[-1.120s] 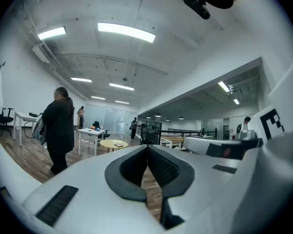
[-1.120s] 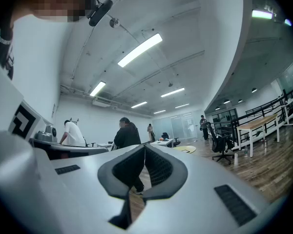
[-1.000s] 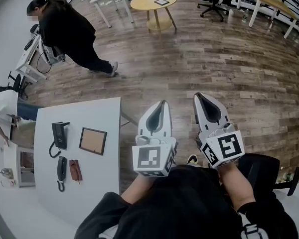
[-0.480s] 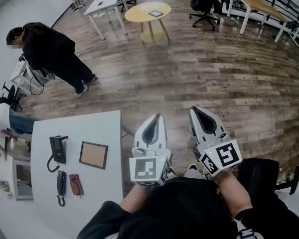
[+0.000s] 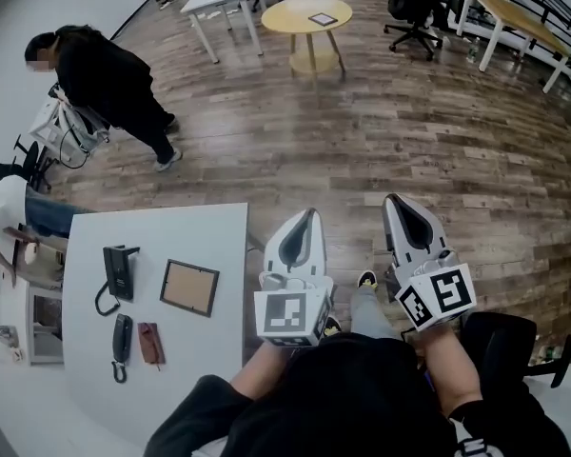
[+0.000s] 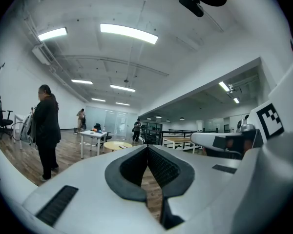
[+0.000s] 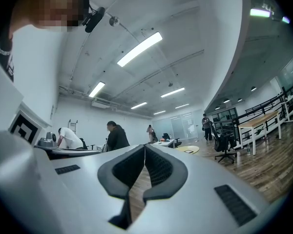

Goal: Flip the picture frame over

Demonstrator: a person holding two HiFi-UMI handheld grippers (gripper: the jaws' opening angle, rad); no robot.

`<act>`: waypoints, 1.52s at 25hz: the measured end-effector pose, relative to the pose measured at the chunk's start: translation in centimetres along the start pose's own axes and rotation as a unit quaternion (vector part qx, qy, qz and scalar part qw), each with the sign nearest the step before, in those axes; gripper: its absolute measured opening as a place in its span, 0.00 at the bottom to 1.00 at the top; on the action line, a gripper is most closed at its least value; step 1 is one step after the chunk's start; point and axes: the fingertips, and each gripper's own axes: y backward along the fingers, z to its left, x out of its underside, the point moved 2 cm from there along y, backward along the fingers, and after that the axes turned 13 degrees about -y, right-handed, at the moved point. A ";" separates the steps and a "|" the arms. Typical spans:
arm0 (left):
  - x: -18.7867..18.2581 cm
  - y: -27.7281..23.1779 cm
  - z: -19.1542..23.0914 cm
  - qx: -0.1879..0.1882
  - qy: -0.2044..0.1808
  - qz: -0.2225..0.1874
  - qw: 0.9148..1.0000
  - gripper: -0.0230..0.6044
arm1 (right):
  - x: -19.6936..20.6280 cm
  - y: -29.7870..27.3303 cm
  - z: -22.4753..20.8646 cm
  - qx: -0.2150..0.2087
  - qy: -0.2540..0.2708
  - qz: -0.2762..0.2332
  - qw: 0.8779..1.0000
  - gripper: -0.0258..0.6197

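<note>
Head view, frame: picture frame [image 5: 189, 288] lies flat on white table [image 5: 214, 231], near a desk phone [image 5: 120, 270], well left of left gripper [image 5: 307, 215] and right gripper [image 5: 392, 200]
Head view, step: approach, judged; next, bring a gripper to the frame's edge and open it
Head view, containers: none seen on the table
Left gripper view: left gripper pressed together, empty
Right gripper view: right gripper pressed together, empty
</note>
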 end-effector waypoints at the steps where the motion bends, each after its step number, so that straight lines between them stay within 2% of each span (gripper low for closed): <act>1: -0.1 -0.5 0.2 -0.001 -0.003 -0.001 1.000 0.07 | -0.1 -0.6 -0.3 -0.002 0.000 0.000 1.000 0.07; 8: 0.0 -6.5 1.3 -0.016 -0.012 0.011 1.000 0.07 | -0.7 -5.3 -4.5 -0.018 -0.005 0.002 1.000 0.07; 17: 0.0 -18.8 1.2 -0.043 -0.022 0.031 0.998 0.07 | -3.7 -12.8 -14.3 -0.040 -0.001 0.002 0.999 0.07; 23: 0.3 -26.1 -0.5 -0.040 -0.030 0.041 0.998 0.07 | -5.0 -15.7 -20.6 -0.042 -0.009 0.001 0.999 0.07; 28: -0.2 -30.1 -1.7 -0.036 -0.033 0.043 0.998 0.07 | -5.9 -17.1 -24.4 -0.040 -0.015 -0.001 0.999 0.07; 38: 1.2 -38.0 0.5 -0.023 -0.033 0.041 0.998 0.07 | -4.9 -23.7 -28.9 -0.032 -0.014 0.010 0.999 0.07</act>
